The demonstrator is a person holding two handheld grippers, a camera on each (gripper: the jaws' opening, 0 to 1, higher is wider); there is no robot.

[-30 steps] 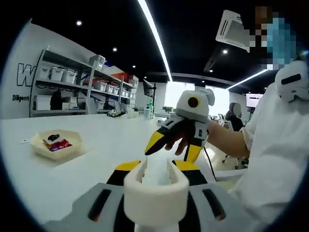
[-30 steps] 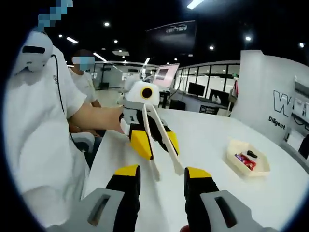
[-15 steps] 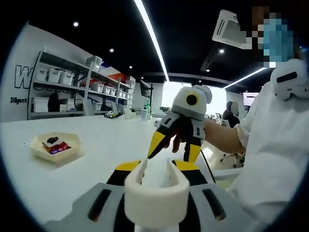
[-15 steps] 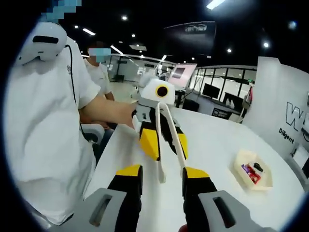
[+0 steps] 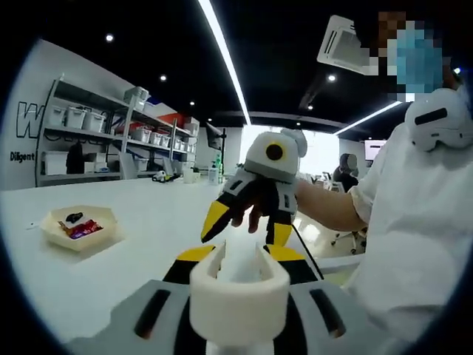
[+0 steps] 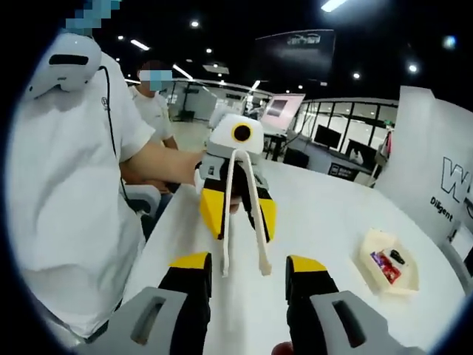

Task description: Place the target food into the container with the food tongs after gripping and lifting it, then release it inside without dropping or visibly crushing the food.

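A: The table (image 6: pixel 332 222) is plain white, and the tongs (image 6: pixel 242 214) are a creamy white.

B: The tray (image 5: pixel 77 228) is pale cream. Inside lie a red piece and a black one, though they're too small to make out a pattern.

A: The left gripper (image 6: pixel 235 203) has a white body with yellow and black jaws. The right gripper (image 5: pixel 244 222) has the same colours.

B: The person's shirt (image 6: pixel 66 192) is white too.

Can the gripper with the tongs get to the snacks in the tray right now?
Probably yes. The white table lies bare between the tongs in the left gripper and the tray. The left gripper hangs off to the side, so it must swing over first.
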